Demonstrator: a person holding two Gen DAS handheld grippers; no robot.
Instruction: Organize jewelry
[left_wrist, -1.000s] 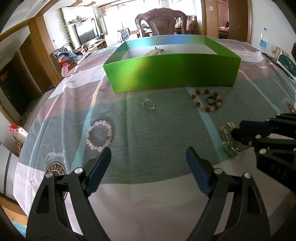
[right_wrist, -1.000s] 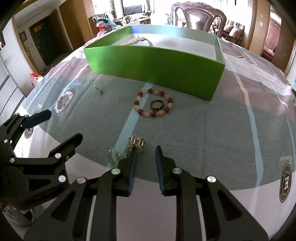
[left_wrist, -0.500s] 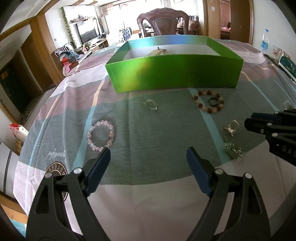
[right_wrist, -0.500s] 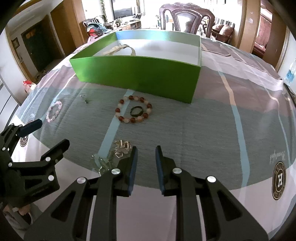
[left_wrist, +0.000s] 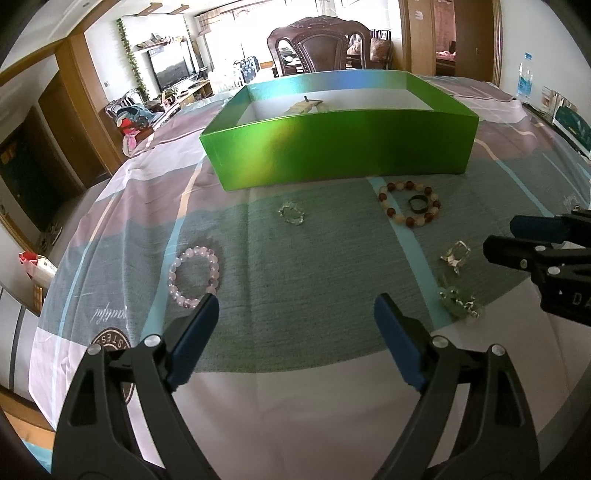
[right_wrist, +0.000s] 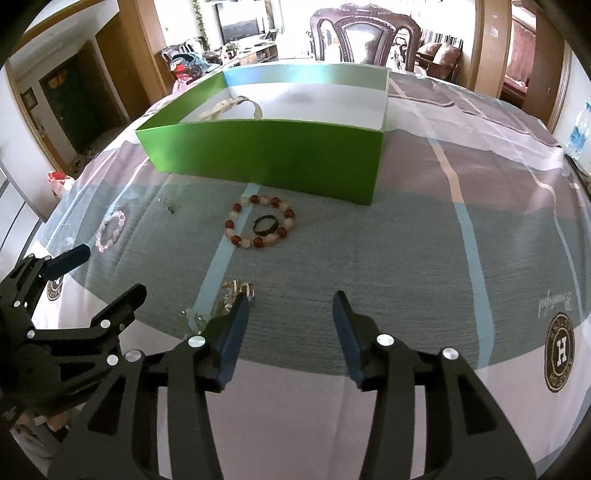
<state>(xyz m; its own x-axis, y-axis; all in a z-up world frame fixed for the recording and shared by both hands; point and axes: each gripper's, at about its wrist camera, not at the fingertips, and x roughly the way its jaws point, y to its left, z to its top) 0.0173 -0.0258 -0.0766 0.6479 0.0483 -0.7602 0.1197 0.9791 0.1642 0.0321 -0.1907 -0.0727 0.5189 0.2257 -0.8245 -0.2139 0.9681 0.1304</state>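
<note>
Green box (right_wrist: 266, 155), white floor inside, pale strap-like piece (right_wrist: 231, 107) lying within

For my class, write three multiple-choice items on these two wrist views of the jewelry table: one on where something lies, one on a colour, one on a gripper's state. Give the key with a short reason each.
1. Where does the small dark ring lie?
A. Inside the loop of the red and white bead bracelet
B. In the box
C. Beside the pink bracelet

2. What colour are the outer walls of the box?
A. Blue
B. Green
C. Brown

3. What is between the fingers of the left gripper?
A. The pink bead bracelet
B. A silver clip
C. Nothing, they stand wide apart

Key:
1 A, the beads encircle the ring on the cloth.
2 B, the walls are shiny green, white inside.
3 C, only bare tablecloth shows between the pads; the pink bracelet lies just beyond the left fingertip.
</note>
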